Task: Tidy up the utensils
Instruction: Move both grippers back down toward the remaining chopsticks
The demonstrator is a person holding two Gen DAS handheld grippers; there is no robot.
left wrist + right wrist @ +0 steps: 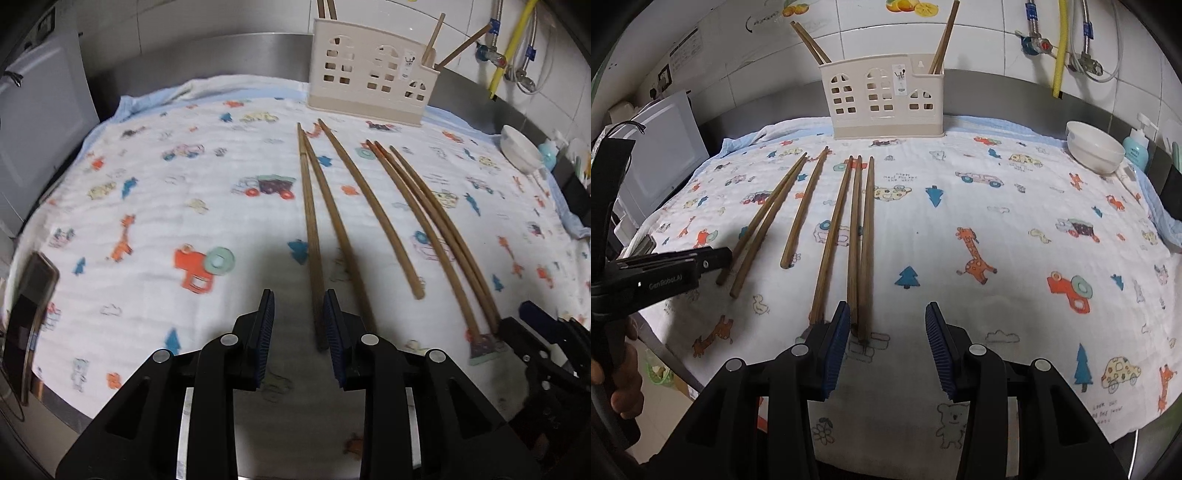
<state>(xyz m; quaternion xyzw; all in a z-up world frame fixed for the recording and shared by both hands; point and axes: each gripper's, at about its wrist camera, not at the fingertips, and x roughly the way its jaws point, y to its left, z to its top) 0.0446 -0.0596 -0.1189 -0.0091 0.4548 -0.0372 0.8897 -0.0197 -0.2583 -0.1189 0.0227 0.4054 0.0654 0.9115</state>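
We take the cream utensil holder at the back of the printed cloth as our landmark, and everything sits in front of it. Going left to right in the right wrist view, the left gripper comes first, its jaws parted with the near end of the leftmost chopstick lying between the pads, which do not press on it as far as we can see. That stick and its neighbour form a pair of chopsticks in front of the holder's left end, then a single chopstick, then a group of three chopsticks below the holder's middle. The right gripper hangs over the near ends of that group, jaws apart and holding nothing; two of the sticks reach into the gap beside its left pad. All six lie flat, long axes running from the holder toward us, slim tips fanning in toward the holder and thick ends nearest the grippers. More chopsticks already stand tilted in the holder. We judge these wooden sticks light, stiff and prone to roll, so we would pinch one across its thick near end, square to its length.
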